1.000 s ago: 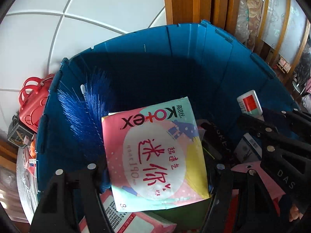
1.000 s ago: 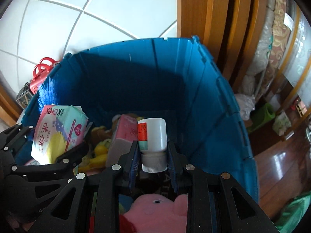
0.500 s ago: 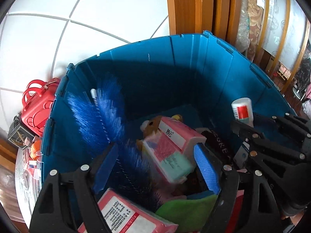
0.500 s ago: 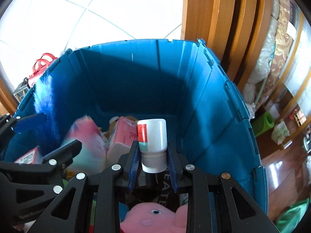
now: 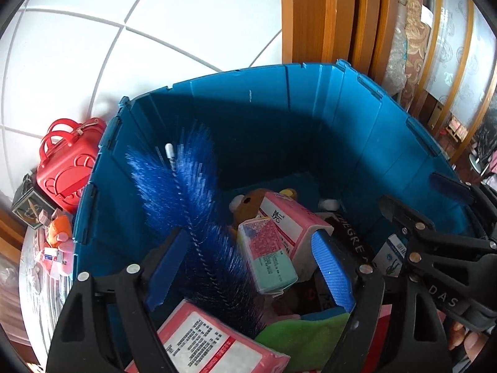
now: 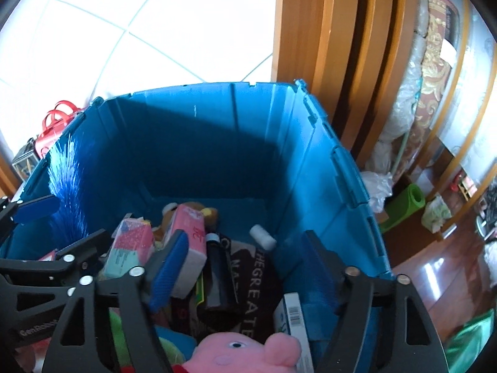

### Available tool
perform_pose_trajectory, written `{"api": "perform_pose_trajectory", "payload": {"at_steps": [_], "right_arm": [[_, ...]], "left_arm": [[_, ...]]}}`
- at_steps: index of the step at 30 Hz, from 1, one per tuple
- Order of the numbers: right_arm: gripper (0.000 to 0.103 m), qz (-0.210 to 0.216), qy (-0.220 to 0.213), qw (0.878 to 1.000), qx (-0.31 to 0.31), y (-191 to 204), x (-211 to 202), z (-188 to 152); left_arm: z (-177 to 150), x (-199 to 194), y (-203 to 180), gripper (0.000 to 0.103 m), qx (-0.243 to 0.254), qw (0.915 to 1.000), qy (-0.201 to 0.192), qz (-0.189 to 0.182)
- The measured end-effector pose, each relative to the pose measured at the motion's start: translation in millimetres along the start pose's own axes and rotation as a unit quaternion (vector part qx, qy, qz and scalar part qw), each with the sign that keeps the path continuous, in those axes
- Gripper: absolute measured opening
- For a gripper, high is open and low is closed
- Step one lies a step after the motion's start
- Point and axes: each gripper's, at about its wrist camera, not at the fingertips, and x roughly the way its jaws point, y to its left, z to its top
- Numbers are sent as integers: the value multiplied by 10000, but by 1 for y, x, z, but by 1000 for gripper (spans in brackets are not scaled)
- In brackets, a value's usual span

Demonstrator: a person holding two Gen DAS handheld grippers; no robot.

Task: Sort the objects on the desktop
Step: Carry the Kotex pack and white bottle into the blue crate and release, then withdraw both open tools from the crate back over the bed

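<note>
Beyond the bin: white tiled floor [image 5: 186, 15] from nine to twelve o'clock; wooden door frame [image 6: 326, 46] at one; rolled patterned fabric [image 6: 435, 40] at two; green foam roll [image 6: 403, 205] on glossy wood floor [image 6: 435, 279] at three to four; clear plastic bag [image 6: 377, 186] beside that roll.

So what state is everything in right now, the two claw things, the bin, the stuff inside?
Left gripper: open, jaws just opened, nothing between the pads.
Right gripper: open, jaws just opened, empty.
Blue bin: lidless, partly filled.
White bottle: lying on its side in the bin.
Blue bottle brush: leaning against the bin's wall.
Pink pig plush: lying on the pile.
</note>
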Motion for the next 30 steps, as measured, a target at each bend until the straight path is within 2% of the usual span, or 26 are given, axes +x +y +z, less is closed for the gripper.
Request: {"api": "perform_pose_trajectory", "payload": {"at_steps": [3, 7, 11, 15, 19, 24, 30], "right_arm": [[88, 46, -77, 9999, 66, -2, -5, 1], [101, 247, -267, 9993, 128, -1, -18, 4], [102, 448, -293, 9986, -46, 14, -36, 10], [103, 717, -401, 9963, -250, 39, -63, 23], [103, 823, -629, 9927, -610, 79, -97, 37], [103, 1100, -808, 9860, -953, 138, -127, 51], [103, 1342, -741, 9801, -1262, 221, -149, 57]], "left_arm": [[1, -11, 5, 84, -41, 10000, -23, -9], [2, -38, 20, 87, -19, 9998, -92, 184], [2, -74, 51, 90, -71, 9996, -141, 255], [-4, -114, 100, 95, -350, 9983, -369, 292], [-20, -143, 152, 98, -563, 9949, -503, 670], [-48, -168, 227, 98, -880, 9904, -546, 915], [-85, -181, 322, 98, -1215, 9849, -501, 1125]]}}
